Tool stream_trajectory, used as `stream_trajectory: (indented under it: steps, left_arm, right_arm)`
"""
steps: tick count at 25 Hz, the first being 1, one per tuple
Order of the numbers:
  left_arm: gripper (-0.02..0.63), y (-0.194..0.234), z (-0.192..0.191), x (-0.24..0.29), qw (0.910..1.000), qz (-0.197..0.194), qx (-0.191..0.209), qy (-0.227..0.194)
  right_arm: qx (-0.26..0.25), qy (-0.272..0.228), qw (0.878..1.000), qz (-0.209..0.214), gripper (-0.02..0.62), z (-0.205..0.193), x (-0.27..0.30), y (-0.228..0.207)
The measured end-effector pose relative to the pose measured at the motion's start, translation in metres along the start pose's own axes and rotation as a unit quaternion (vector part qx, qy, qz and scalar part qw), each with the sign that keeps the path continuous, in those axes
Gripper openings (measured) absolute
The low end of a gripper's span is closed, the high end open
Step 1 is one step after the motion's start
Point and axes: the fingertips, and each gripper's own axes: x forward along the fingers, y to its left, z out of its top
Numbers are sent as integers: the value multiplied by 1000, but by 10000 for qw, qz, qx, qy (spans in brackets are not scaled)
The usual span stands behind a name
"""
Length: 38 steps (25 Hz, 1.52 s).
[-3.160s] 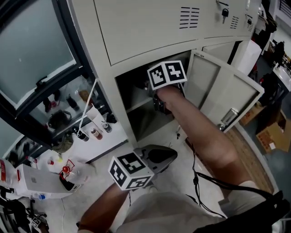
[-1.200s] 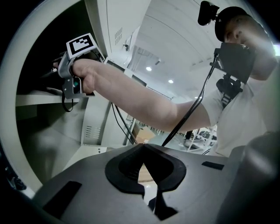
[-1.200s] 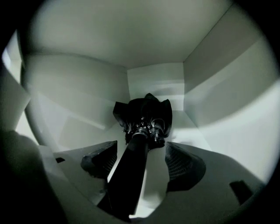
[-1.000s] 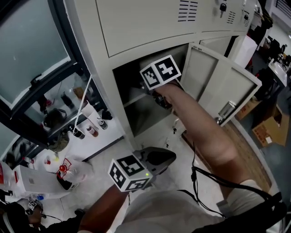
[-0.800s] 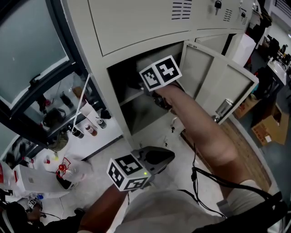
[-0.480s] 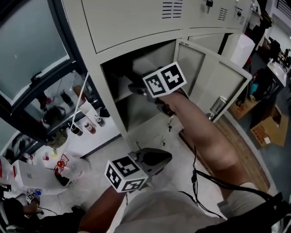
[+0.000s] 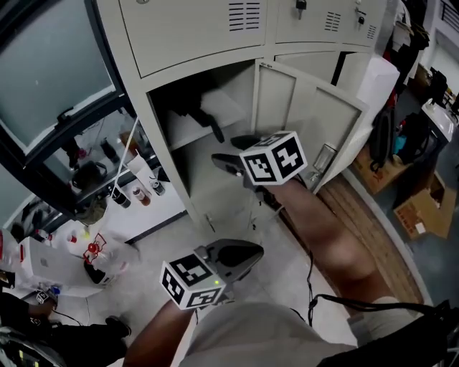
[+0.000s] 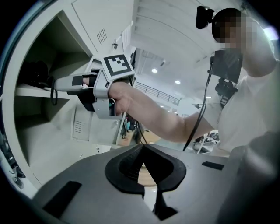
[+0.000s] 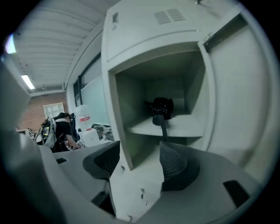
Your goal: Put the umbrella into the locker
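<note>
A black folded umbrella [image 9: 161, 108] lies on the shelf [image 9: 183, 127] in the open locker compartment, its strap hanging over the shelf edge. It also shows as a dark shape, the umbrella [image 7: 203, 117], in the head view, and as the umbrella [image 8: 36, 73] in the left gripper view. My right gripper [image 7: 229, 152] is outside the compartment, just in front of it, open and holding nothing [image 9: 138, 162]. My left gripper [image 7: 252, 251] hangs lower, over the floor, shut with nothing in it [image 8: 142, 149].
The locker door [image 7: 310, 113] stands open to the right of the compartment. Closed lockers with keys [image 7: 298, 8] are above. A low white table [image 7: 166, 204] with bottles [image 7: 135, 195] is at left. Cardboard boxes [image 7: 419, 209] and bags stand at right.
My right gripper has drawn back out of the compartment, toward me and down. The umbrella stays on the shelf. The left gripper has barely moved.
</note>
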Motion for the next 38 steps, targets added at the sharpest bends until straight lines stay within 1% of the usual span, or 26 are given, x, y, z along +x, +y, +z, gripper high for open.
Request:
stream_trajectory:
  steps: [2, 3, 5, 6, 8, 11, 14, 16, 20, 23, 27, 32, 35, 38]
  left_arm:
    - [9, -12, -2, 6, 9999, 101, 29, -16]
    - [9, -18, -3, 9, 9999, 142, 38, -26]
    - [9, -32, -4, 15, 9997, 218, 47, -61]
    - [9, -39, -5, 18, 9996, 257, 45, -86]
    - [9, -55, -8, 25, 9993, 336, 23, -143]
    - [9, -79, -17, 36, 9984, 521, 17, -216]
    - [9, -106, -31, 48, 9964, 803, 19, -263]
    - [9, -126, -40, 57, 9950, 946, -63, -314]
    - [9, -164, -52, 69, 9918, 1190, -256, -393]
    - [9, -187, -61, 70, 9891, 1343, -377, -465]
    - [9, -207, -73, 65, 9869, 1502, -423, -418]
    - [9, -230, -92, 56, 9863, 1520, -476, -436]
    - [9, -244, -105, 46, 9839, 1589, -646, -498]
    - [9, -261, -118, 30, 9828, 1659, -719, -387]
  right_arm:
    - [9, -70, 9999, 77, 284, -15, -18, 10]
    - [13, -87, 9999, 101, 273, -24, -28, 14]
    - [20, -111, 9999, 91, 162, -45, -49, 21]
    - [40, -128, 9999, 83, 129, -55, -60, 24]
    - [124, -150, 9998, 106, 70, -78, -82, 30]
    - [172, -146, 9996, 169, 35, -113, -118, 44]
    - [104, -149, 9994, 305, 26, -146, -154, 64]
    - [86, -175, 9989, 422, 25, -166, -179, 76]
    - [190, -178, 9970, 729, 23, -196, -221, 98]
    - [157, -115, 9962, 854, 21, -213, -245, 116]
    - [110, -40, 9949, 1004, 21, -231, -266, 141]
    - [116, 14, 9933, 1147, 20, -252, -281, 169]
    - [66, 31, 9929, 1191, 20, -263, -288, 188]
    - [107, 32, 9921, 1248, 18, -271, -294, 214]
